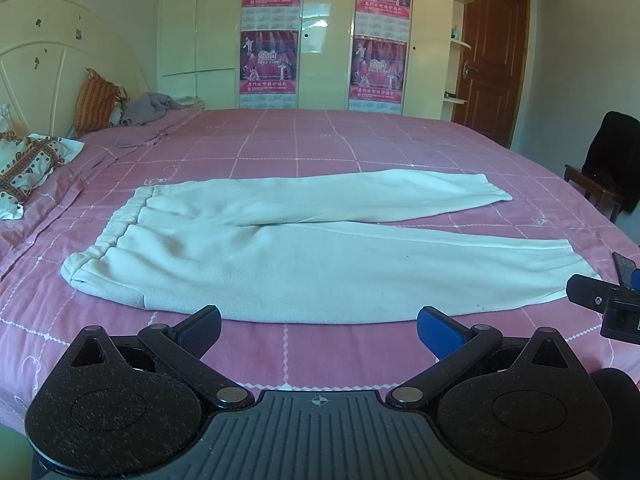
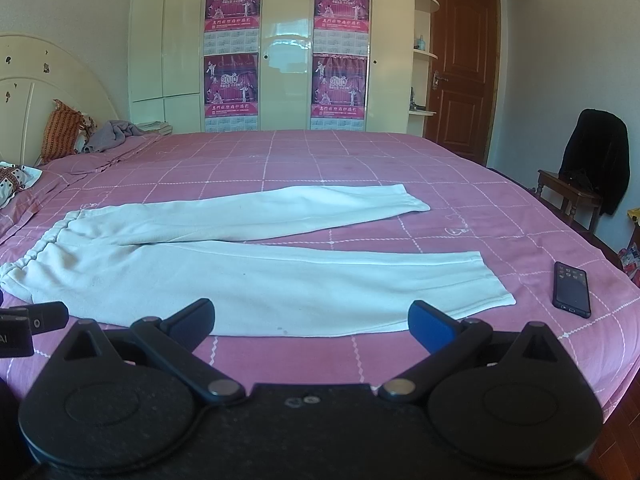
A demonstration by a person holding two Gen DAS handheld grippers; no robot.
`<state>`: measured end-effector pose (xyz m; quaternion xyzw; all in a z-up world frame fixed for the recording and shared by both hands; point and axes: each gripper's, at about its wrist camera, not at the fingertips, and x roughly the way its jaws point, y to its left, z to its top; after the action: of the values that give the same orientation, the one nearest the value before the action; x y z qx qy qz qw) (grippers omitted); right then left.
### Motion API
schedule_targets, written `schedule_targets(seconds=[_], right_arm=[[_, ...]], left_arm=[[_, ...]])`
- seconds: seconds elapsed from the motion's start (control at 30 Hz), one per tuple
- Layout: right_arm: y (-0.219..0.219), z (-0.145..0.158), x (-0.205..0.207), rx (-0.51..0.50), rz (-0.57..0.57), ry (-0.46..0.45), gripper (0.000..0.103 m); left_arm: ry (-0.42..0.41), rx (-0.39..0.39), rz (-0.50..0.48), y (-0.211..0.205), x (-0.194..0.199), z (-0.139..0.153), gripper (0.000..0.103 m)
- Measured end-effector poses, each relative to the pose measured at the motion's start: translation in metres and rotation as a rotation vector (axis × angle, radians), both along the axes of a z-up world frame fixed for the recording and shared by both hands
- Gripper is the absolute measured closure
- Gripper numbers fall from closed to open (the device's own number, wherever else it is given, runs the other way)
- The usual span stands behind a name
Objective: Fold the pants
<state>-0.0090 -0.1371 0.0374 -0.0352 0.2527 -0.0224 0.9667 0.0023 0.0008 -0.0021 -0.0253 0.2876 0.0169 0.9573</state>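
White pants (image 1: 280, 256) lie flat on the pink checked bed, waistband at the left, both legs spread to the right; they also show in the right wrist view (image 2: 248, 280). My left gripper (image 1: 318, 326) is open and empty, just in front of the near leg's edge. My right gripper (image 2: 310, 320) is open and empty, in front of the near leg close to its cuff. Part of the right gripper shows at the right edge of the left wrist view (image 1: 600, 300).
A dark phone (image 2: 571, 289) lies on the bed right of the near cuff. Pillows (image 1: 32, 164) and a grey cloth (image 1: 150, 108) sit by the headboard at left. A chair with a black garment (image 2: 592, 168) stands beyond the bed's right edge. A wardrobe (image 2: 280, 48) is behind.
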Motion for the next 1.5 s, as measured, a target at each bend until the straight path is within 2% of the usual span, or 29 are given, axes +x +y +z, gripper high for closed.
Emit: schedule_targets(seconds=[1.03, 1.2, 1.33, 1.4, 1.5], right_arm=[[0.002, 0.0, 0.001, -0.003, 0.008, 0.005, 0.0], [0.001, 0.001, 0.001, 0.01, 0.036, 0.012, 0.0], [0.0, 0.001, 0.011, 0.017, 0.084, 0.022, 0.0], [0.0, 0.001, 0.027, 0.018, 0.1, 0.023, 0.0], [0.002, 0.006, 0.063, 0.051, 0.162, 0.03, 0.0]], left_arm=[[0.008, 0.007, 0.007, -0.001, 0.001, -0.002, 0.0], [0.014, 0.002, 0.013, 0.002, 0.003, -0.003, 0.0], [0.066, 0.008, 0.031, 0.015, 0.022, -0.01, 0.0], [0.065, -0.023, 0.072, 0.032, 0.038, -0.012, 0.0], [0.047, 0.017, 0.126, 0.056, 0.071, -0.01, 0.0]])
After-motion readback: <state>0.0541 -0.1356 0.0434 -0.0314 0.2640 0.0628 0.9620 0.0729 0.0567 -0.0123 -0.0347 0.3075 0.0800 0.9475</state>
